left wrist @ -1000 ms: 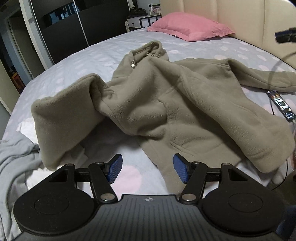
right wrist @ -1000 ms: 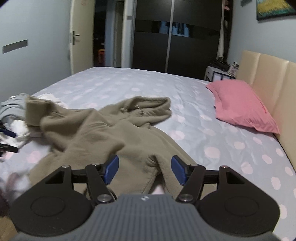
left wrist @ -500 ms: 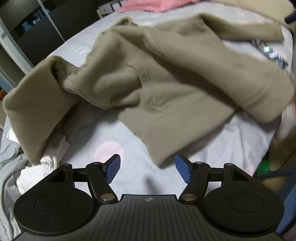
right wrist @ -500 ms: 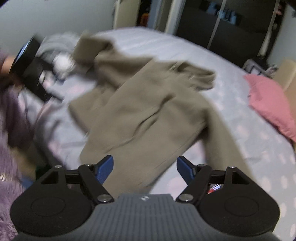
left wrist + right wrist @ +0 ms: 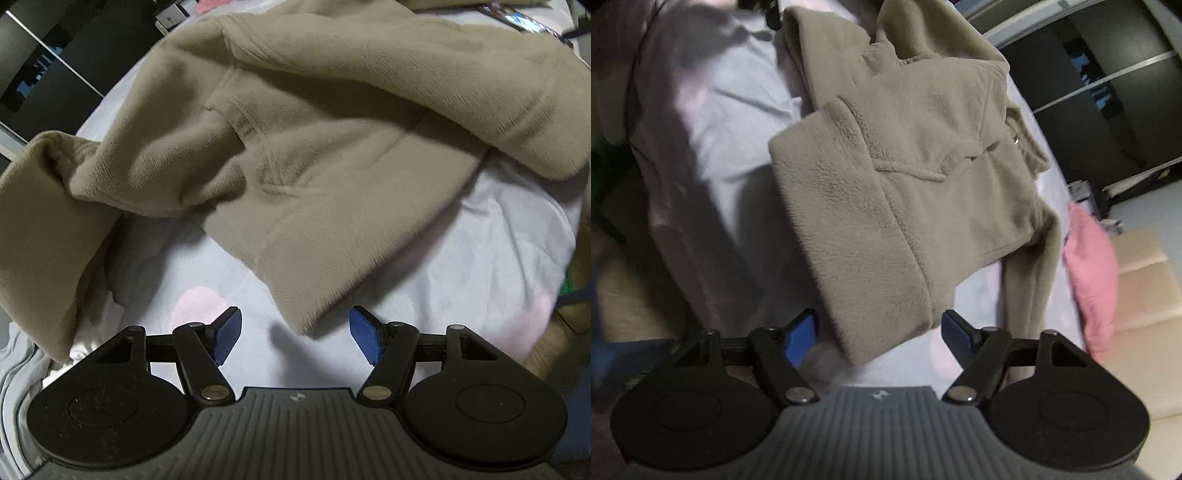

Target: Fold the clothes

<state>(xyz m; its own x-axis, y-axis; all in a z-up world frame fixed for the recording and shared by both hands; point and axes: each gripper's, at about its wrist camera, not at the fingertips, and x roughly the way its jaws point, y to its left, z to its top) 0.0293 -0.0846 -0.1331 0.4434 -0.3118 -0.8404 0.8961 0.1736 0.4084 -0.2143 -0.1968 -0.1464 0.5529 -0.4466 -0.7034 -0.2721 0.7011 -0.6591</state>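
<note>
A tan fleece hoodie (image 5: 314, 147) lies spread and rumpled on the bed. In the left wrist view its near hem corner (image 5: 303, 325) hangs just in front of my open, empty left gripper (image 5: 295, 338). In the right wrist view the hoodie (image 5: 905, 184) fills the middle, and its other hem corner (image 5: 857, 354) lies between the blue pads of my open right gripper (image 5: 877, 339). The pads do not close on the cloth. One sleeve (image 5: 33, 240) is bunched at the left.
The bed sheet (image 5: 461, 258) is pale with pink spots. A grey garment (image 5: 18, 373) and white cloth (image 5: 83, 350) lie at the left. A phone (image 5: 517, 18) lies beyond the hoodie. A pink pillow (image 5: 1093, 273) sits by the headboard; dark wardrobes (image 5: 1108, 74) stand behind.
Both grippers have dropped lower and closer to the hoodie's hem. Each one now has a hem corner just in front of its open pads. The hoodie has not been lifted.
</note>
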